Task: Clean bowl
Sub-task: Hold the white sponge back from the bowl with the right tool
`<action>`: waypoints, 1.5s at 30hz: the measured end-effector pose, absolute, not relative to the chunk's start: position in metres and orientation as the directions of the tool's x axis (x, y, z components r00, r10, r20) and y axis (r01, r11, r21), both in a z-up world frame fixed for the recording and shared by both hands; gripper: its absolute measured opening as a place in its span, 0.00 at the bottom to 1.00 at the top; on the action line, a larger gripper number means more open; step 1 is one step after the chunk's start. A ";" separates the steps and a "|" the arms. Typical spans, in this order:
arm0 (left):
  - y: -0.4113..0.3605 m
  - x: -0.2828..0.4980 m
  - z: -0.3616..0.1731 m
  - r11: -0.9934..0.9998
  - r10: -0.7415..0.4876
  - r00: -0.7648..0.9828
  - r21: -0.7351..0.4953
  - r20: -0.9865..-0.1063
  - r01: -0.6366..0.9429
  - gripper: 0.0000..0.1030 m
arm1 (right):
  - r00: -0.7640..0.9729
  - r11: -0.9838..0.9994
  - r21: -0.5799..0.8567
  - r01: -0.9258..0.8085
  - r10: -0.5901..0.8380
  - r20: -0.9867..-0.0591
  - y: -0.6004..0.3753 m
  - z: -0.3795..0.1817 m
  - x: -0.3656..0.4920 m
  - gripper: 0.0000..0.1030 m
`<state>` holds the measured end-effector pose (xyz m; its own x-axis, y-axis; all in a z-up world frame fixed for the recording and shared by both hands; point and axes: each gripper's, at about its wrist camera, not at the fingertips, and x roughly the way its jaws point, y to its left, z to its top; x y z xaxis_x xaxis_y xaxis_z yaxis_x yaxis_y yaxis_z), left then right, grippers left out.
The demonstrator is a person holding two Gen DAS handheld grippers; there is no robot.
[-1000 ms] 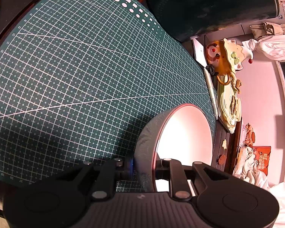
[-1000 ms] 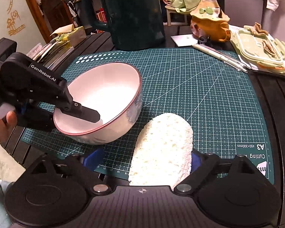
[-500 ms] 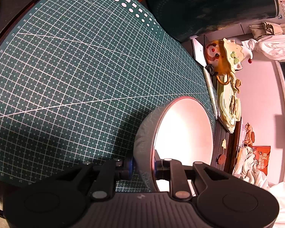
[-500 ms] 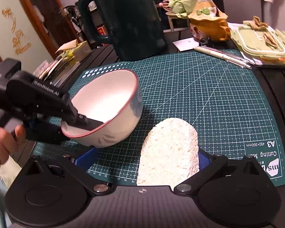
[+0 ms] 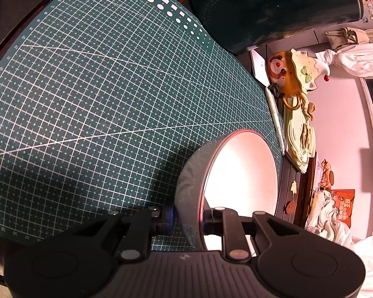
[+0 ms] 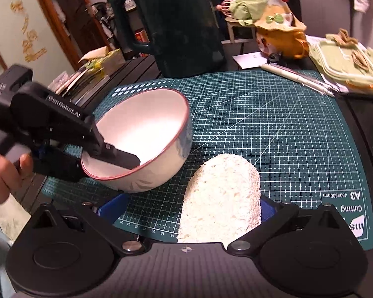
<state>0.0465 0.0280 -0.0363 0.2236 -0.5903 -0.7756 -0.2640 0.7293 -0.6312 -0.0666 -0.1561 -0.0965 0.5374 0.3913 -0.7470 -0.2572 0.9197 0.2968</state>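
A white bowl with a red rim and a grey-patterned outside sits tilted on the green cutting mat. My left gripper is shut on its near rim, one finger inside the bowl and the other outside. A pale oval sponge lies flat on the mat to the right of the bowl. My right gripper stands open around the sponge's near end. Its right pad is at the sponge's edge and its left pad is clear of it.
A tall dark green jug stands behind the mat. An orange clown-shaped pot, pens and green lidded containers lie at the back right. Papers are stacked at the back left. A hand holds the left gripper.
The right gripper's jaws spread a little wider around the sponge, and its view tipped upward slightly. The bowl shifted slightly in the left gripper's hold.
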 end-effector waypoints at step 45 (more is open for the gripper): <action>0.024 0.052 -0.035 0.723 -0.595 0.225 -0.636 -0.772 -0.270 0.19 | 0.549 0.887 0.462 0.003 0.385 -0.742 -0.204 -0.092 -0.064 0.93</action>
